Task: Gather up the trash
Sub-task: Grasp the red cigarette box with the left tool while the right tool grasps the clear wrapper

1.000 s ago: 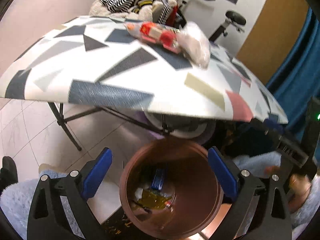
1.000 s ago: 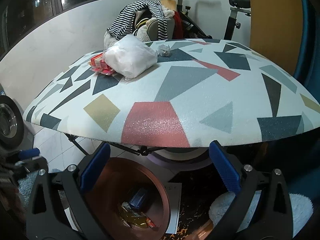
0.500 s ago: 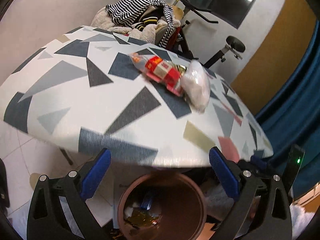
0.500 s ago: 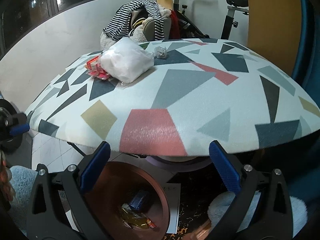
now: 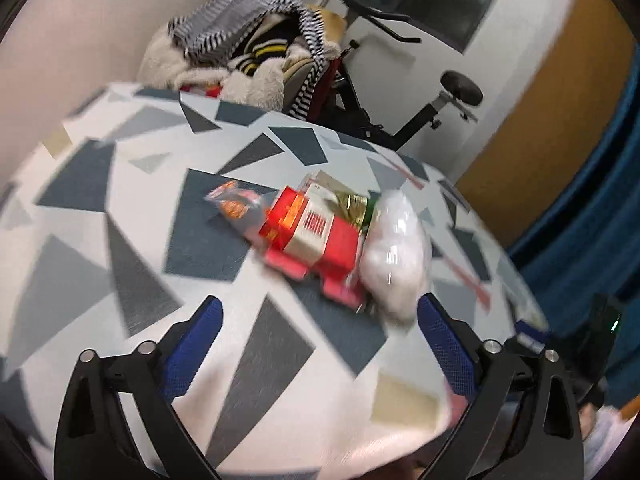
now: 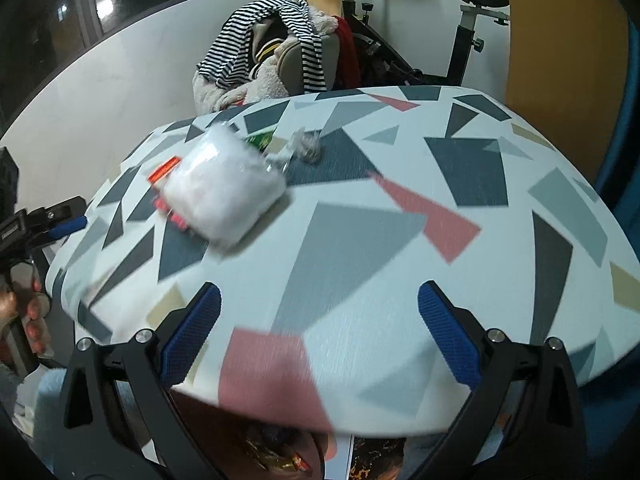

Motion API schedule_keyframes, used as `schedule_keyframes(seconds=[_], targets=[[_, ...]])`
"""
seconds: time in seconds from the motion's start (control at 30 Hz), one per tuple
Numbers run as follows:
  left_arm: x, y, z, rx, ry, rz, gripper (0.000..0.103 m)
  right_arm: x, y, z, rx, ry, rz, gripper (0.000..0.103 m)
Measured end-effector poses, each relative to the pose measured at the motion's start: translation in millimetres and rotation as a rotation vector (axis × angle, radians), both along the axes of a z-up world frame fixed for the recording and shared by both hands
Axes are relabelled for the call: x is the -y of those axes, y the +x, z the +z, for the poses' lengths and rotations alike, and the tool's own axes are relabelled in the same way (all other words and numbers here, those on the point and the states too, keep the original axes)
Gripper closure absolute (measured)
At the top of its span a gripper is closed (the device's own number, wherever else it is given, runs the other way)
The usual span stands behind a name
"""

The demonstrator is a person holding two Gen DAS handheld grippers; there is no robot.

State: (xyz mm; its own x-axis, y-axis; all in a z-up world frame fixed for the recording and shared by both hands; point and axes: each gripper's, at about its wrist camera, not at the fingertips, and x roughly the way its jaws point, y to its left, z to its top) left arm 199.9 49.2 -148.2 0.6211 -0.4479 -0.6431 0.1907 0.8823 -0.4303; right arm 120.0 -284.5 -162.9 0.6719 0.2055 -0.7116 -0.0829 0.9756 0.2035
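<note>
Both your grippers, left gripper [image 5: 318,342] and right gripper [image 6: 319,330], have risen above the table [image 6: 360,248], jaws spread, holding nothing. The bin [image 6: 280,458] has slipped to a sliver at 6 o'clock, wrappers inside. Red box [image 5: 310,236] and white bag [image 5: 394,254] lie touching at 12 o'clock.

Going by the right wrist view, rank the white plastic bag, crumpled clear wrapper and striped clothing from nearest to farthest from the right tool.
1. white plastic bag, left on the table.
2. crumpled clear wrapper, behind it, mid-table.
3. striped clothing, beyond the table's far edge.
</note>
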Motion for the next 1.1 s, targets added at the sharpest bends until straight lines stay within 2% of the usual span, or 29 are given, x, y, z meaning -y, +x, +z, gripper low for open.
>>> schedule_keyframes(seconds=[0.1,0.17,0.27,0.33,0.4,0.6,0.7,0.73,0.87,1.03,1.1], targets=[[-1.4,28.4,-7.6,-0.049,-0.071,0.024,0.025,-0.3,17.1,5.8,0.014,0.001,0.010,0.006],[-4.5,46.7,-15.7,-0.085,-0.117,0.049,0.039,0.5,26.0,6.6,0.018,0.000,0.013,0.006],[-15.1,67.7,-30.5,-0.142,-0.206,0.103,0.051,0.9,42.1,6.6,0.019,0.014,0.020,0.006],[-23.3,77.8,-38.0,-0.165,-0.274,0.140,0.053,0.8,48.7,6.7,0.017,0.017,0.025,0.006],[-26.5,84.4,-42.3,-0.180,-0.309,0.152,0.054,0.7,54.6,3.6,0.012,0.016,0.032,0.006],[-28.4,98.6,-58.9,-0.237,-0.370,0.169,0.054,1.7,63.0,-5.2,-0.006,0.013,0.036,0.006],[-25.3,99.5,-62.9,-0.245,-0.373,0.164,0.056,3.2,63.9,-9.1,-0.012,0.016,0.034,0.006],[-23.7,99.7,-63.3,-0.246,-0.367,0.161,0.067,3.9,65.0,-10.7,-0.014,0.015,0.034,0.006],[-18.6,94.4,-50.3,-0.194,-0.304,0.158,0.072,6.4,66.6,-12.5,-0.018,0.015,0.036,0.006],[0.4,74.2,7.0,-0.003,-0.114,0.055,0.077,6.9,70.6,-8.2,-0.006,0.023,0.060,0.006],[6.3,64.4,26.9,0.061,-0.059,0.013,0.077,4.2,73.4,-6.0,0.000,0.025,0.073,0.006]])
